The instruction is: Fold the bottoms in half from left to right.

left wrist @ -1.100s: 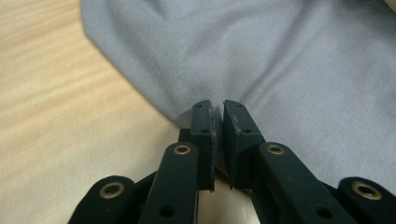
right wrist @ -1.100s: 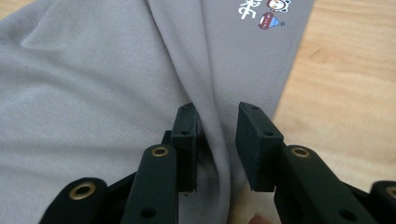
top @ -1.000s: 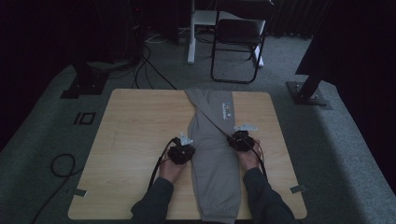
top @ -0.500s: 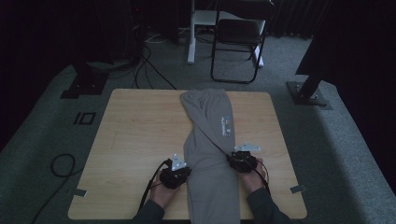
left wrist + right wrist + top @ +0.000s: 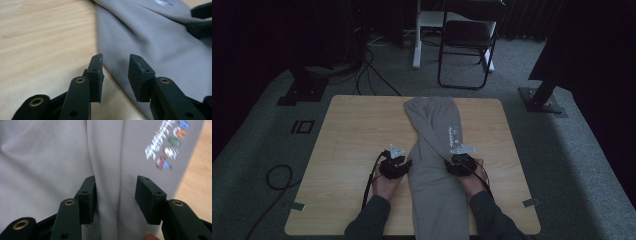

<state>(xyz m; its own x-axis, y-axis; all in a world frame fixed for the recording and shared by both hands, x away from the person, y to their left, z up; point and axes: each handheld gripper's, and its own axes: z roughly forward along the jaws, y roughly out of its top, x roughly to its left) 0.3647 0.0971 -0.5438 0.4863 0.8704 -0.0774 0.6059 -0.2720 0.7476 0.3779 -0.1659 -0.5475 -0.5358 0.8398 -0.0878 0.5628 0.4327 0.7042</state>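
Both grippers sat at the near half of the table (image 5: 342, 150), one on each side of the grey trousers (image 5: 434, 165) that lay lengthwise down its middle, waistband at the far edge and legs running off the near edge between the person's forearms. Seen from above, the left gripper (image 5: 401, 165) rested against the trousers' left edge, with the left hand (image 5: 384, 184) behind it on bare wood, and the right gripper (image 5: 451, 162) rested on the trousers' right edge just below the small printed logo (image 5: 453, 134). In the left gripper view, the left gripper (image 5: 115, 71) had its jaws apart with a clear gap between the pads, holding nothing; the folded edge of the cloth ran just under and beyond them, the left pad over wood and the right one over fabric. In the right gripper view, the right gripper (image 5: 115, 200) was likewise spread wide and held nothing, its pads hovering low over the cloth on either side of a lengthwise crease, though whether they touched the fabric was hard to judge from that blurred close view. The logo (image 5: 167, 147) lay ahead and to the right of that gripper, near the trousers' edge, with a strip of table beyond it. A chair (image 5: 468, 42) stood on the floor behind the table.
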